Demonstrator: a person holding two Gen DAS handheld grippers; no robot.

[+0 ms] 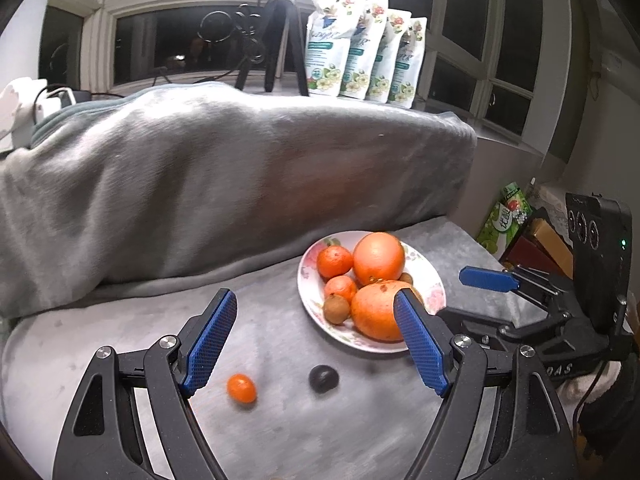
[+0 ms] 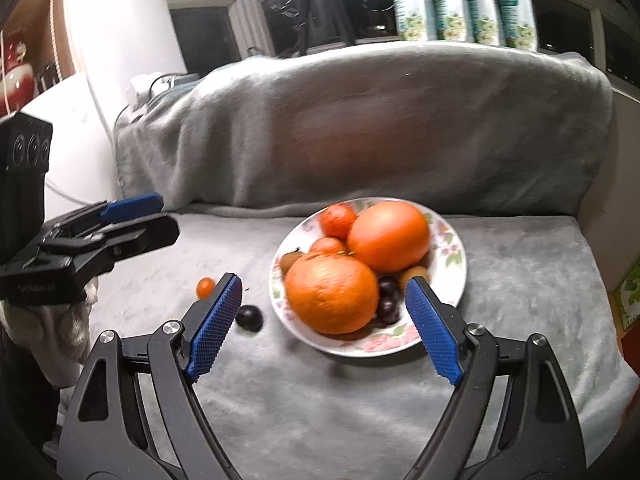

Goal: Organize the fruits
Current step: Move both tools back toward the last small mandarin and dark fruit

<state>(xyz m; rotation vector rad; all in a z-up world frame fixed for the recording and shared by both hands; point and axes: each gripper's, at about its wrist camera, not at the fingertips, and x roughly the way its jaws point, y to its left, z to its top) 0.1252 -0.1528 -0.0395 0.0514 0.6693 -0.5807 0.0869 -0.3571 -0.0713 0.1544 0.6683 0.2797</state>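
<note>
A flowered plate (image 1: 430, 280) (image 2: 450, 248) holds two big oranges (image 1: 378, 258) (image 2: 332, 294), small tangerines (image 1: 334, 261) (image 2: 338, 221), brown kiwis (image 1: 335, 309) and dark plums (image 2: 387, 307). On the grey cloth beside the plate lie a small orange fruit (image 1: 241, 388) (image 2: 205, 287) and a dark plum (image 1: 323, 378) (image 2: 249, 317). My left gripper (image 1: 316, 320) is open and empty above the two loose fruits. My right gripper (image 2: 324, 308) hovers open and empty over the plate's near side; it also shows in the left wrist view as the right gripper (image 1: 486, 280).
A grey blanket-covered hump (image 1: 224, 176) rises right behind the cloth. Refill pouches (image 1: 364, 52) and a tripod (image 1: 280, 36) stand on the windowsill. Boxes and a green carton (image 1: 506, 220) sit off the cloth's right edge.
</note>
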